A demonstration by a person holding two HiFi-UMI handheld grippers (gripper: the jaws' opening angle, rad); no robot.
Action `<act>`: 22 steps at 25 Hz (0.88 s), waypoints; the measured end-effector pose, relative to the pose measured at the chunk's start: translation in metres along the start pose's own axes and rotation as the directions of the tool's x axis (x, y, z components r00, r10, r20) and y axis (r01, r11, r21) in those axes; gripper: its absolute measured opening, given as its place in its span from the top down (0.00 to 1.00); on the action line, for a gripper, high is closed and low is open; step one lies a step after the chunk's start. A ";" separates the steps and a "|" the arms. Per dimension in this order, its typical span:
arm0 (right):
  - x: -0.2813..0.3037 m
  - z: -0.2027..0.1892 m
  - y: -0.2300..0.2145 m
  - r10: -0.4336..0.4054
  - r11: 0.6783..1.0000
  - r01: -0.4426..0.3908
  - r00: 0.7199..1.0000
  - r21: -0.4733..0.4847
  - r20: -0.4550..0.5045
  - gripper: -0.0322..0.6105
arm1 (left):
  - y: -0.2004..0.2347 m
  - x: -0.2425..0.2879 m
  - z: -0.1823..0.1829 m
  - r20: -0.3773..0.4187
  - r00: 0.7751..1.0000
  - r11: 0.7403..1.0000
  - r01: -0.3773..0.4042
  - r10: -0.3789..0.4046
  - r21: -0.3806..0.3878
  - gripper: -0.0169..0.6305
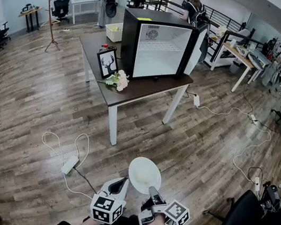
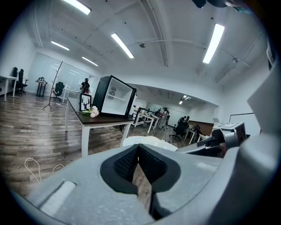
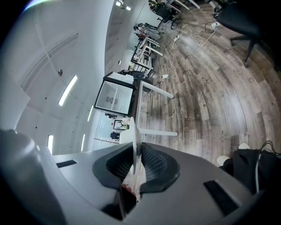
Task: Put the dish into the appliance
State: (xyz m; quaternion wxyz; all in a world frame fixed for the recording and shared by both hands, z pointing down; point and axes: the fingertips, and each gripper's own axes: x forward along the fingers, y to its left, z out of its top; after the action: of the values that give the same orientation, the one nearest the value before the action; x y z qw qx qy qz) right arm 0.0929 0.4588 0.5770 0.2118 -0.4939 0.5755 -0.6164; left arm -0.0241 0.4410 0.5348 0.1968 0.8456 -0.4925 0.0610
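Grip comes first: my right claw (image 3: 137, 163) is pinched onto the rim of the white dish (image 1: 144, 174), pads pressing on either side of the thin edge. The dish stands out ahead of the claw tips, edge-on in the right gripper view and showing its round pale face in the head view. Just beside it, my left claw (image 2: 138, 163) has its jaws together with nothing between them. The dish sits just past that claw's tips and to their right, not touched by it as far as I can tell.

So the pick-up is done, I'd say, and the carry is the step in hand. Between me and the goal lies a stretch of wooden floor (image 1: 39, 107), with a power strip (image 1: 69, 164) and its cable off to the left of my path. Beyond that stands the white-legged counter (image 1: 134, 89). On it sits the black appliance (image 1: 155, 44), a small fridge-like box with its door (image 1: 198, 46) swung open to the right and its white inside bare as far as I can see. The dish is well apart from it. What's left, by my reckoning, is to cross the floor, pass the dish through the open front, set it down inside and let go.
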 end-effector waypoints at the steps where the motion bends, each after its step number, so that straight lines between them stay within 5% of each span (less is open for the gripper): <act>1: 0.001 0.001 0.001 -0.001 1.000 0.001 1.000 -0.003 0.000 0.86 | 0.000 0.001 0.001 0.001 1.000 1.000 0.000 0.000 0.000 0.96; 22: 0.038 -0.004 0.025 0.046 0.999 -0.045 0.997 -0.023 0.060 0.86 | 0.040 0.010 0.022 0.019 0.999 0.999 0.032 -0.032 -0.004 0.96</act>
State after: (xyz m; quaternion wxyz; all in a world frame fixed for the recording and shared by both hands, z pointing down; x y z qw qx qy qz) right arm 0.0659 0.4228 0.5688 0.2379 -0.5014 0.5866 -0.5899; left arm -0.0549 0.4070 0.5286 0.1950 0.8534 -0.4809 0.0487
